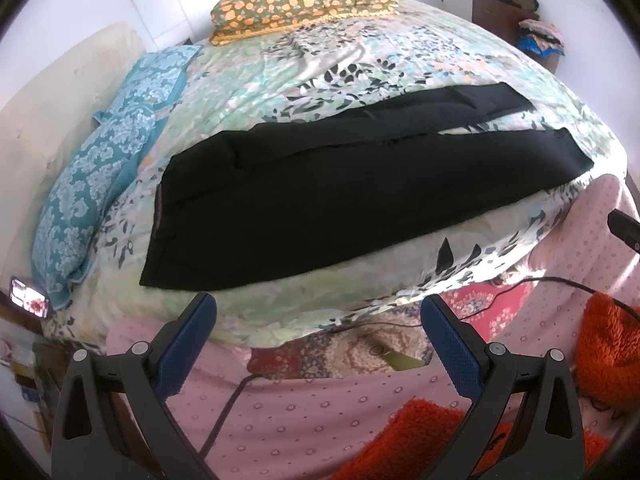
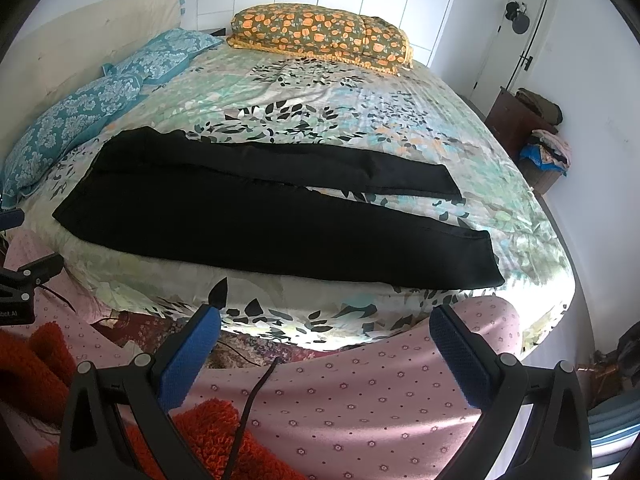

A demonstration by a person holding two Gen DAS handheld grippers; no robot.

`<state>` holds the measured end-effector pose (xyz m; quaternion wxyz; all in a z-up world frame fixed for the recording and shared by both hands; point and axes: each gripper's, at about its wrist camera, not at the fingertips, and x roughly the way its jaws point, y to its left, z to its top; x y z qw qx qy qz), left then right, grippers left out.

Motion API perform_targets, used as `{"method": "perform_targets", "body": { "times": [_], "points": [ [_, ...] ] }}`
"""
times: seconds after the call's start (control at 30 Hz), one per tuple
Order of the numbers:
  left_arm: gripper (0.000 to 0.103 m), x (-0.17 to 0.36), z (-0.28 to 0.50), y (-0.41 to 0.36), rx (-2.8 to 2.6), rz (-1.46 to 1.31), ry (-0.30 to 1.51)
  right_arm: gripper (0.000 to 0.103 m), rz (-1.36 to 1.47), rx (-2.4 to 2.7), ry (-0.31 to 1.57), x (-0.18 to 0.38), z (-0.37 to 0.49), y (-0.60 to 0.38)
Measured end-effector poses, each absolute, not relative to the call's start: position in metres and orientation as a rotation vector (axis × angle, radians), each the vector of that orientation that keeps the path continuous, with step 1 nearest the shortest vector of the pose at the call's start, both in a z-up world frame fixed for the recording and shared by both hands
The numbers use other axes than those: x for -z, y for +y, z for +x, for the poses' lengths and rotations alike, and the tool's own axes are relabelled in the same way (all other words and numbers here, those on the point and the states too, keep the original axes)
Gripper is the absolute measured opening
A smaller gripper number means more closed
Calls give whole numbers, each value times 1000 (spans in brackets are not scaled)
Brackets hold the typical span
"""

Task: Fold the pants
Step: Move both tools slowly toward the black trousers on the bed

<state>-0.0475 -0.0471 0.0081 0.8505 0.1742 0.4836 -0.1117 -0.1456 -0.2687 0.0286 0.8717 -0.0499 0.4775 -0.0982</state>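
Observation:
Black pants (image 1: pixel 340 196) lie flat across the near part of the bed, waistband to the left and both legs stretched to the right, slightly apart; they also show in the right wrist view (image 2: pixel 260 216). My left gripper (image 1: pixel 320 308) is open and empty, held off the bed's near edge below the pants' waist part. My right gripper (image 2: pixel 326 316) is open and empty, off the near edge below the legs. Neither touches the pants.
The bed has a floral cover (image 2: pixel 360 112). Two teal pillows (image 2: pixel 80 116) lie at the left, an orange-flowered folded quilt (image 2: pixel 320 36) at the far side. A phone (image 1: pixel 30 296) sits at the left. Pink patterned cloth (image 2: pixel 360 400) and an orange fuzzy cloth (image 1: pixel 612 348) are below me.

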Motion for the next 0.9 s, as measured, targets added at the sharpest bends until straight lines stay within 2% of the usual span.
{"method": "perform_targets", "body": {
  "times": [0.9],
  "points": [
    [102, -1, -43, -38, 215, 327, 1041, 103, -158, 151, 1054, -14, -134, -253]
  ]
}}
